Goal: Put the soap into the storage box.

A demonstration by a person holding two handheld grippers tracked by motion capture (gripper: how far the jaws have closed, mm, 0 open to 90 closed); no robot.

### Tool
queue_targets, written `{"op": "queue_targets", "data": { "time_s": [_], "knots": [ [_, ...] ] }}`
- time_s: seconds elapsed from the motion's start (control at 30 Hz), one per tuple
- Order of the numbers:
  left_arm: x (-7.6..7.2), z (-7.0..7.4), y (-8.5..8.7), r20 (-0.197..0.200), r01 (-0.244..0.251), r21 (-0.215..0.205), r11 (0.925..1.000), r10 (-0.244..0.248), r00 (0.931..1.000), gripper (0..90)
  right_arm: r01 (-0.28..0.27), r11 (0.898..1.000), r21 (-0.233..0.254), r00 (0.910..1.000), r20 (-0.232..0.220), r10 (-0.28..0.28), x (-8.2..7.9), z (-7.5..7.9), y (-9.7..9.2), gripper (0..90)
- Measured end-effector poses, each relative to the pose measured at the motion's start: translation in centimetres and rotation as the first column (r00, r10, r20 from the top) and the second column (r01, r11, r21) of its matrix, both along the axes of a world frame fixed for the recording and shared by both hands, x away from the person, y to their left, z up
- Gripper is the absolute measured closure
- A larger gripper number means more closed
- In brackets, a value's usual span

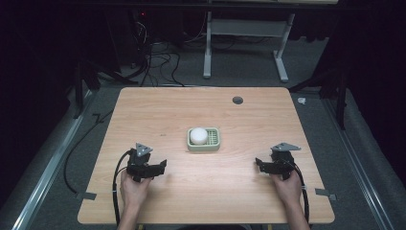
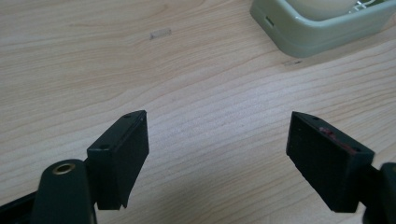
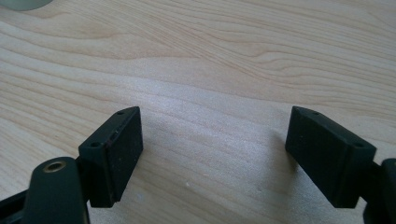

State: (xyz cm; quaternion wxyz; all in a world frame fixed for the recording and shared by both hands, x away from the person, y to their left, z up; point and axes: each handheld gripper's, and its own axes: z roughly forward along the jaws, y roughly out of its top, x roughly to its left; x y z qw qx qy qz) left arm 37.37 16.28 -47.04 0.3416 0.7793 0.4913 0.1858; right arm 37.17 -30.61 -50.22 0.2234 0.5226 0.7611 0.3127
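Left gripper (image 1: 160, 166) sits low on the table (image 1: 158, 105), jaws spread wide, nothing btwn them. Right gripper (image 1: 259, 164) same: wide apart, empty, near the table's right edge. Between the two, further up, green soap dish (image 1: 204, 145) w/ a white round soap (image 1: 198, 135) inside, well apart from both.

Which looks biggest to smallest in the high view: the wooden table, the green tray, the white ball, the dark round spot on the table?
1. wooden table
2. green tray
3. white ball, sitting in the tray
4. dark round spot, lying farther from the camera
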Motion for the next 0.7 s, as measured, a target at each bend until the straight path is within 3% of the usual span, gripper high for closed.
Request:
{"op": "queue_targets", "data": {
  "time_s": [0.1, 0.7],
  "knots": [
    [0.0, -0.6, 0.0, -0.009, -0.01, -0.005, 0.9999, 0.01, 0.9999, 21.8, 0.0, 1.0, 0.0, 1.0, 0.0, 0.0, 0.0, 0.0, 0.0, 19.8],
    [0.1, -2.6, -0.6, -0.022, -0.017, 0.075, 0.997, 0.019, 0.9996, 21.3, 0.002, 1.0, 0.002, 1.0, -0.002, -0.002, 0.0, 0.0, 0.0, 19.8]
  ]
}}
